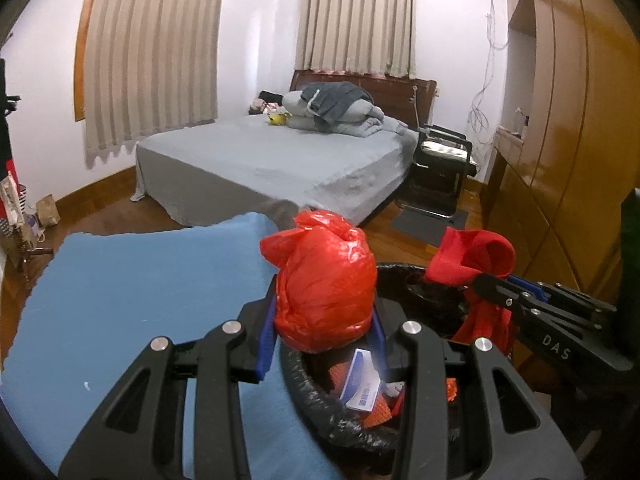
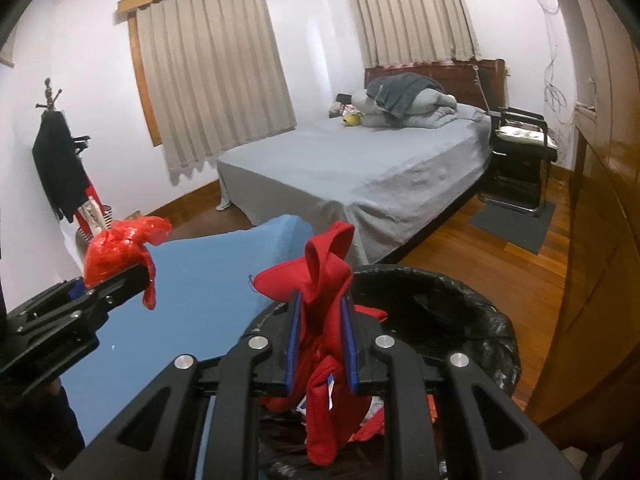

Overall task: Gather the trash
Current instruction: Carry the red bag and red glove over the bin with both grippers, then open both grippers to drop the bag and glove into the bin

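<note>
Left wrist view first: the left hand-held gripper point(image 1: 324, 320) is pinching a knotted red plastic bag point(image 1: 326, 280), its blue pads point(image 1: 266, 344) pressed against the bag's sides. The bag bulges up past the fingertips. Directly beneath and just ahead of this hand-held gripper sits a trash bin point(image 1: 320, 400) lined with a black bag, and down inside it a white and blue box point(image 1: 362, 380) and some orange scraps are showing. To this hand-held gripper's left spreads a light blue cloth surface point(image 1: 140, 292).

Off to its right, the right hand-held gripper point(image 1: 480, 280) comes in from the side, black linkage and all, with a red fabric piece point(image 1: 472, 256) clamped at its tip, part standing up above the fingers and part dangling below, over the bin's far rim.

Right wrist view now: the right hand-held gripper point(image 2: 322, 332) has its fingers pressed nearly together on that red fabric piece point(image 2: 324, 276), which sticks up past the tips and hangs down behind them toward the camera. The trash bin point(image 2: 492, 320) opens right below and ahead of it, black liner crinkled around the rim. To its left, the left hand-held gripper point(image 2: 132, 272) holds the red plastic bag point(image 2: 120, 248) up above the blue cloth surface point(image 2: 208, 276).

Beyond both, a bed point(image 2: 360, 172) with grey sheets, folded bedding by the headboard, and a black chair point(image 2: 520, 160) beside it.
</note>
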Tool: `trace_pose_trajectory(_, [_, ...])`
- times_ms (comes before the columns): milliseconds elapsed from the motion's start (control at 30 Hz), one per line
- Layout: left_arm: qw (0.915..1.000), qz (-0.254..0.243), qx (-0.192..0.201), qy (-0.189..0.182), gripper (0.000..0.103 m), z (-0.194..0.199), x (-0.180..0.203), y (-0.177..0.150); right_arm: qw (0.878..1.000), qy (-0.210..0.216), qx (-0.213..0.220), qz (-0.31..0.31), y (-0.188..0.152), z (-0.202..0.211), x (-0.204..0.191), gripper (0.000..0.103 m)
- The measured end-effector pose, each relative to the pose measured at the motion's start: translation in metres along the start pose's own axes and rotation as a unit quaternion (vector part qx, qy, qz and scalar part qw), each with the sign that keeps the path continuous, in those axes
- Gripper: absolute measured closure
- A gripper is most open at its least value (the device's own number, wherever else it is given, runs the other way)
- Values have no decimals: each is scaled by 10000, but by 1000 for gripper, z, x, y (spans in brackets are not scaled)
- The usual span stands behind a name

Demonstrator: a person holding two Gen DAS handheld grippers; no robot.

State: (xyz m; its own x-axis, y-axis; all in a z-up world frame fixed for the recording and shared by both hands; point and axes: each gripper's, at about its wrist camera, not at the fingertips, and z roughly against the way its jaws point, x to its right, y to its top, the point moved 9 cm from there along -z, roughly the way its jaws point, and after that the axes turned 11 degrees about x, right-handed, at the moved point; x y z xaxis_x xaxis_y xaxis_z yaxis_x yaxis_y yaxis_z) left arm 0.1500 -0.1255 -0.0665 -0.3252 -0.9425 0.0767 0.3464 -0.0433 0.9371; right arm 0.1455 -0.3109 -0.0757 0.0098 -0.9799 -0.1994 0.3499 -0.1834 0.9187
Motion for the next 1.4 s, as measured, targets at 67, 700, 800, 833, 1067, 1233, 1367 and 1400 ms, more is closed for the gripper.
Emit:
trace_pose_trajectory(67, [9999, -68, -32, -69, 66, -10, 8, -3, 10000, -64, -22, -26, -2, -3, 8, 85])
trace_pose_trajectory(700, [9936, -138, -822, -761, 66, -106, 54, -62, 9955, -577, -659, -356, -52, -54, 80, 85])
trace_pose_trajectory(800, [9910, -159, -940, -939, 63, -116, 60, -68, 9948, -618, -743, -332, -59, -60, 86, 85])
trace_pose_trajectory(833, [9897, -173, -978, -1033, 61, -119, 63, -70, 9945, -640, -775, -311, -61, -62, 88, 85])
trace_pose_trajectory(1067, [9907, -148, -863, -1038, 31, -121, 58, -65, 9933, -751, -813, -323, -65, -63, 95, 65])
trace_pose_trajectory(1233, [9944, -200, -646, -815, 23, -105, 37, -49, 9942, -740, -724, -305, -61, -55, 90, 51])
trace_pose_trajectory(1367, [9966, -187, -518, -617, 16, -85, 22, -35, 9952, -714, -614, -267, -55, -41, 83, 31])
trace_pose_trajectory(1400, [9970, -219, -497, -542, 14, -79, 18, -32, 9954, -694, -593, -274, -54, -37, 80, 26])
